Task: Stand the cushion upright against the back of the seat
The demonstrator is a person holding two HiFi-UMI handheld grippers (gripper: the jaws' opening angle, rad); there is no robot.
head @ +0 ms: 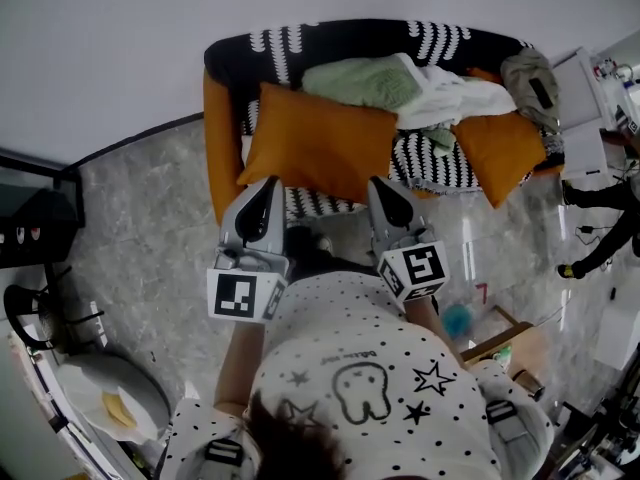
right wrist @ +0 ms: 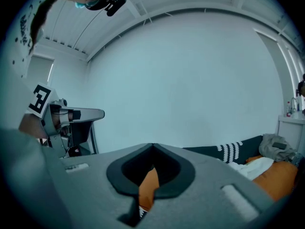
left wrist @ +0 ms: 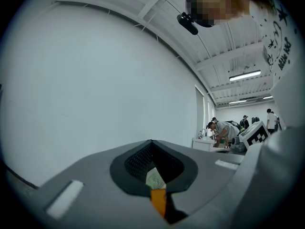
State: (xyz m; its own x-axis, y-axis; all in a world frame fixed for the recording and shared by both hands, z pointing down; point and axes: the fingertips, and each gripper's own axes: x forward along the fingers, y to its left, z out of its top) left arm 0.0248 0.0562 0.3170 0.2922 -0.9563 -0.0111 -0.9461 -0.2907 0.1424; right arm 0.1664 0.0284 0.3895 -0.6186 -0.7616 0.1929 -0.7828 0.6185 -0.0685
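A big orange cushion (head: 315,153) rests face up on the striped seat of the black-and-white sofa (head: 350,40), its top edge near the backrest. My left gripper (head: 264,192) is shut with its tips at the cushion's lower left edge. My right gripper (head: 384,192) is shut at the lower right edge. In the left gripper view the jaws meet at the left gripper (left wrist: 152,143), with orange cushion fabric (left wrist: 158,200) in the slit below. In the right gripper view, the right gripper (right wrist: 152,147) likewise shows orange cushion fabric (right wrist: 149,187) between its closed jaws.
A green blanket (head: 365,80), white cloth (head: 450,98), a second orange cushion (head: 500,148) and a grey bag (head: 530,78) crowd the sofa's back and right. An orange armrest (head: 218,148) bounds the left. A white cabinet (head: 580,108) stands right. People (left wrist: 221,130) work far off.
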